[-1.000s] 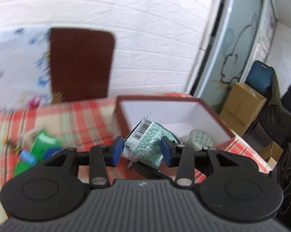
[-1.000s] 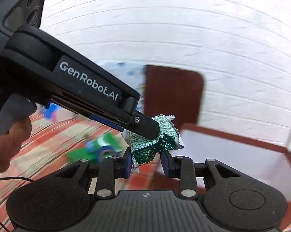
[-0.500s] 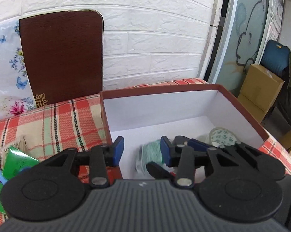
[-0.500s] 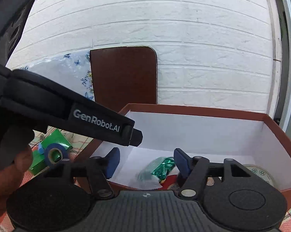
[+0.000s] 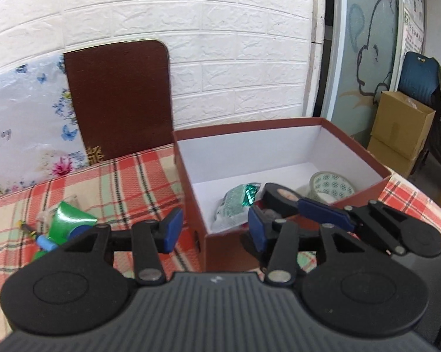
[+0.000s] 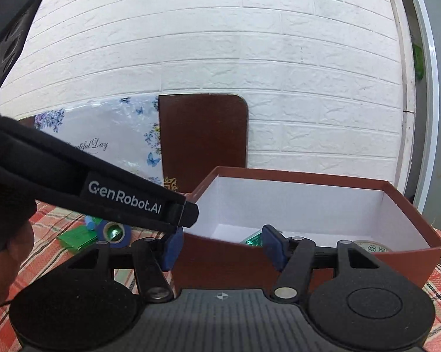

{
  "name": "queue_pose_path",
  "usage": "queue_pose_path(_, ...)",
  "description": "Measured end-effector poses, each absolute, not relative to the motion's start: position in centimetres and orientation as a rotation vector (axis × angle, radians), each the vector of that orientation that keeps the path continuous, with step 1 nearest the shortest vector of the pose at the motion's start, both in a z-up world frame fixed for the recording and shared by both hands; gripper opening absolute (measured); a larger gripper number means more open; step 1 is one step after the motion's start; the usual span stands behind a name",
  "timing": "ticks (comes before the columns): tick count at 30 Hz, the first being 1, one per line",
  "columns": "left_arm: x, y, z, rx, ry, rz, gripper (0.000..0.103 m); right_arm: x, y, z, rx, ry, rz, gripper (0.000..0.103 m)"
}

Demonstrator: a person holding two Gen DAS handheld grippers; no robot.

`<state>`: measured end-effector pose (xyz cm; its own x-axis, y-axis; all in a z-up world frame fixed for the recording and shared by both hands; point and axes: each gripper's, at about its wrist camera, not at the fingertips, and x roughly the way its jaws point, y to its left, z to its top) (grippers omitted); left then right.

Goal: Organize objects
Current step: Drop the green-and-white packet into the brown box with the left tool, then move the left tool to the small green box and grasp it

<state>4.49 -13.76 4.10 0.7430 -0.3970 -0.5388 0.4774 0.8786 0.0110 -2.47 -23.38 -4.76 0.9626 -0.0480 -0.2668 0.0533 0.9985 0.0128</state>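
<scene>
Released since a second ago, our green snack packet now lies inside the brown box, centre frame. Left gripper jaws have just been opening, empty; right gripper jaws gape, holding nothing.

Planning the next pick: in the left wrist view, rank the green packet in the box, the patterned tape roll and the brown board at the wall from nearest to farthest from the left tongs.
1. Green packet, in the box's near end, just beyond the left tongs.
2. Tape roll, farther right in the box.
3. Brown board, leaning on the wall behind the table.
</scene>
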Motion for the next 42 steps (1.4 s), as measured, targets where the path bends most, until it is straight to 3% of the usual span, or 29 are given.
queue_pose_path(28, 4.1, -2.8, -0.7, 0.078, 0.698, -0.211, 0.053, -2.8, -15.6, -6.1, -0.037, 0.477, 0.161, 0.06)
queue_pose_path(38, 6.7, 8.7, -5.3, -0.057, 0.776, 0.071, 0.053, 1.1, -12.3, -7.8, -0.073, 0.614, 0.292, 0.06)
queue_pose_path(42, 7.2, 13.0, -6.6, -0.113, 0.72, 0.157, 0.056, 5.1, -9.7, -8.8, -0.096, 0.64, 0.343, 0.061)
